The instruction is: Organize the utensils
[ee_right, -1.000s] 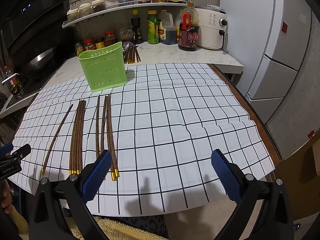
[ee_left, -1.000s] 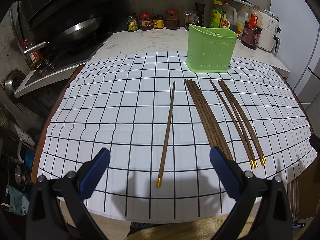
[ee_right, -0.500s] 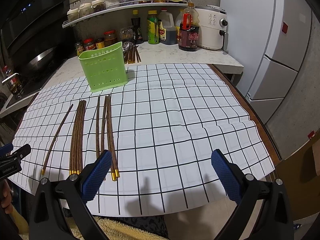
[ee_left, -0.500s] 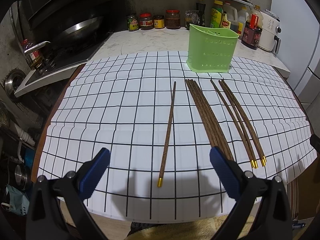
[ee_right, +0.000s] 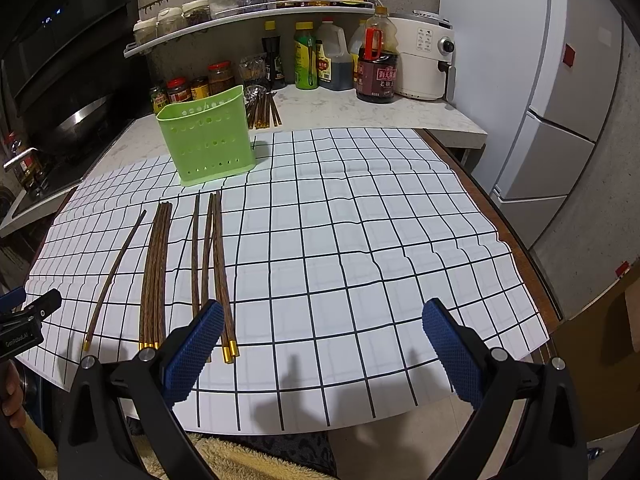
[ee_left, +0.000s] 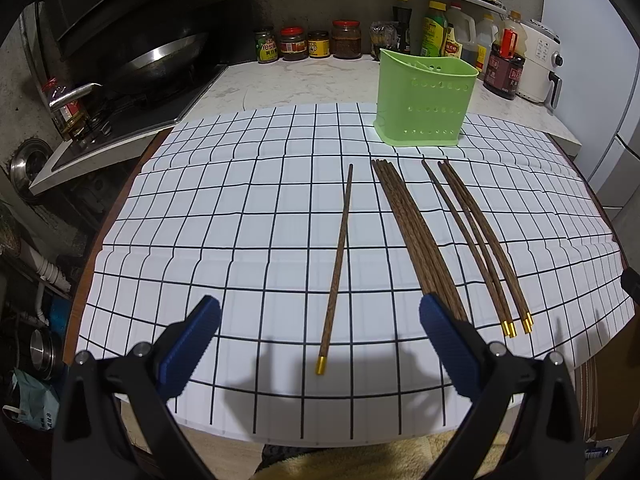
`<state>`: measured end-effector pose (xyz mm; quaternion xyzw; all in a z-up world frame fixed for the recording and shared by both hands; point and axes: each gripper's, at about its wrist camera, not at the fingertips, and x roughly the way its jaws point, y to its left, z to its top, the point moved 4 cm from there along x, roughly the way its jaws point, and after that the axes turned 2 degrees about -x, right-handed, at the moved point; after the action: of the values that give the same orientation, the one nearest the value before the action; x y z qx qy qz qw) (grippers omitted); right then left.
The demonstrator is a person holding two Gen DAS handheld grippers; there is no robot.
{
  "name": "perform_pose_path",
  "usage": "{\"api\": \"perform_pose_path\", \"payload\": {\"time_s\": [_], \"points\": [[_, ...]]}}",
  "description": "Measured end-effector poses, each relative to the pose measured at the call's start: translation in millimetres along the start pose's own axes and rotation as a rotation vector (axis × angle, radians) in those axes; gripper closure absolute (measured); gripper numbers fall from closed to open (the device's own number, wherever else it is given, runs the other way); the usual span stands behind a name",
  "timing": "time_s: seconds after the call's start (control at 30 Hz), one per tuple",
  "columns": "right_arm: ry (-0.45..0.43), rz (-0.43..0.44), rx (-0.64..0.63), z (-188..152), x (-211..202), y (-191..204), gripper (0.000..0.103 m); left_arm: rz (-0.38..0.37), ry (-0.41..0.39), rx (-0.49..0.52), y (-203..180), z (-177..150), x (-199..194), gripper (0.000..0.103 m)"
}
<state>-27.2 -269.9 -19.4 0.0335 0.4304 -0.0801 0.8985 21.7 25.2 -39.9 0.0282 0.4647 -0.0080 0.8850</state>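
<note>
right wrist view, green holder (ee_right: 208, 140) upright, chopsticks (ee_right: 158, 276) lying outside

Not much readable here: the green-labelled glass jar (ee_left: 267, 45) on the far counter says "Yes" on its label, and the black left gripper body (ee_right: 18, 334) at the left edge of the right wrist view has "GenRobot.AI" printed in white. The bottle labels at the far right carry Chinese characters too small to make out.
</note>
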Motion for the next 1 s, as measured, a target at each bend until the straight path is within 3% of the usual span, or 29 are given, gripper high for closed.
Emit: {"api": "perform_pose_path", "payload": {"time_s": [0.4,0.77,1.0], "points": [[-0.002,0.019,-0.019,1,10,10,0.005,-0.003,0.023,-0.021,7,6,10,0.006],[-0.028,0.149,-0.067,-1,44,36,0.005,-0.044,0.119,-0.014,12,-1,65,0.006],[0.051,0.163,-0.103,-13,69,47,0.007,-0.080,0.134,0.000,7,-17,81,0.006]]}}
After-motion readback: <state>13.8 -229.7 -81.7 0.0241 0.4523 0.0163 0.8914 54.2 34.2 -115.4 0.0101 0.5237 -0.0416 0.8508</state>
